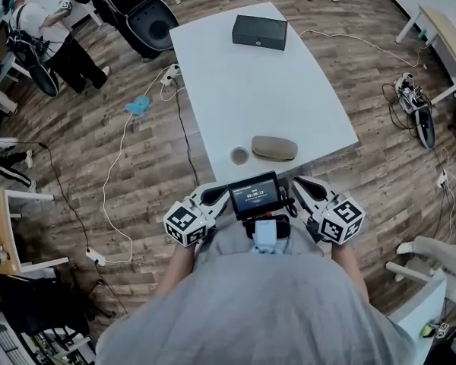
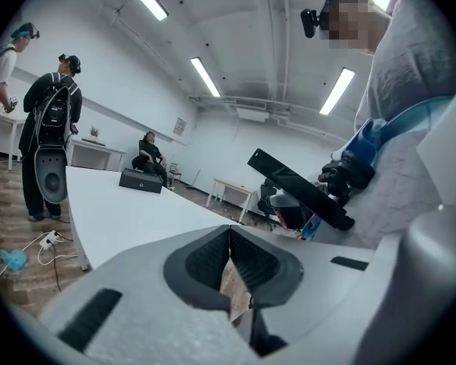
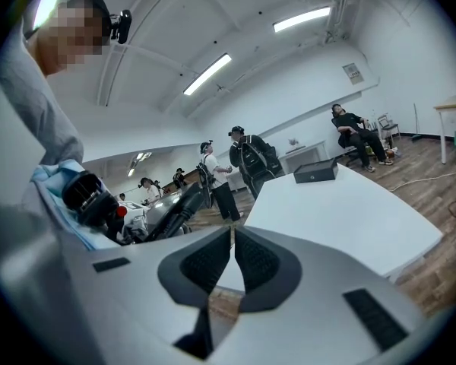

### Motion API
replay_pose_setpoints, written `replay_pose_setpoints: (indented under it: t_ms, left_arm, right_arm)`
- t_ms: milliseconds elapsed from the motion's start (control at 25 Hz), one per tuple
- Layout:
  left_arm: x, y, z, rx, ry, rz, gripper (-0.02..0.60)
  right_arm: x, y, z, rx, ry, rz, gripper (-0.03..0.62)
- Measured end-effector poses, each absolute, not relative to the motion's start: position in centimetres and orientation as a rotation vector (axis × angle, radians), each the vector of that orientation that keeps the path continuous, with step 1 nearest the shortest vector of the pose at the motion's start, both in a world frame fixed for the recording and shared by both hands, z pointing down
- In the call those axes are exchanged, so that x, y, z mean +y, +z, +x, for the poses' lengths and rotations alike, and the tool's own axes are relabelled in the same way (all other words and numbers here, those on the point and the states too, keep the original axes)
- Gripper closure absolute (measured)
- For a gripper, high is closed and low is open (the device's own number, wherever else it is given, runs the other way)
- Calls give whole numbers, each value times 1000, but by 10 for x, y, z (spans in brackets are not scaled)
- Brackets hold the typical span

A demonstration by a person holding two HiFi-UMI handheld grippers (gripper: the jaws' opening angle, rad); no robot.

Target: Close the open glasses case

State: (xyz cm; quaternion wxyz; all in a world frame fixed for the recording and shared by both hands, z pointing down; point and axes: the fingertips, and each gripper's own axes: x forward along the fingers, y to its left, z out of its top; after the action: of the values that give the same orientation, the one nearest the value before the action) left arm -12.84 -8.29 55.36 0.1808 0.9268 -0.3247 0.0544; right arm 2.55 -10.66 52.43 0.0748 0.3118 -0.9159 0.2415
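A tan oval glasses case lies near the front edge of the white table, and its lid looks down. A small round disc sits just left of it. Both grippers are held close to the person's body, short of the table's edge, on either side of a chest-mounted screen. My left gripper is shut with nothing between its pads. My right gripper is shut too, and empty. The case is hidden in both gripper views.
A black box rests at the table's far end. Cables and a blue object lie on the wood floor at the left, near a standing person and a black seat. More cables and gear lie at the right.
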Motion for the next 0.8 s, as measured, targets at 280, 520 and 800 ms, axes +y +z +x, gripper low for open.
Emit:
replay_pose_setpoints:
  t_ms: [280, 520, 800]
  left_arm:
    - [-84, 553, -130, -928, 146, 2614, 563]
    - [-85, 552, -129, -920, 136, 2627, 563]
    - [-93, 549, -129, -913, 132, 2633, 563]
  right_arm:
    - [-106, 525, 22, -2748, 724, 904, 553]
    - [-107, 524, 15, -2754, 711, 880, 553]
    - [-115, 519, 12, -2763, 707, 867, 553]
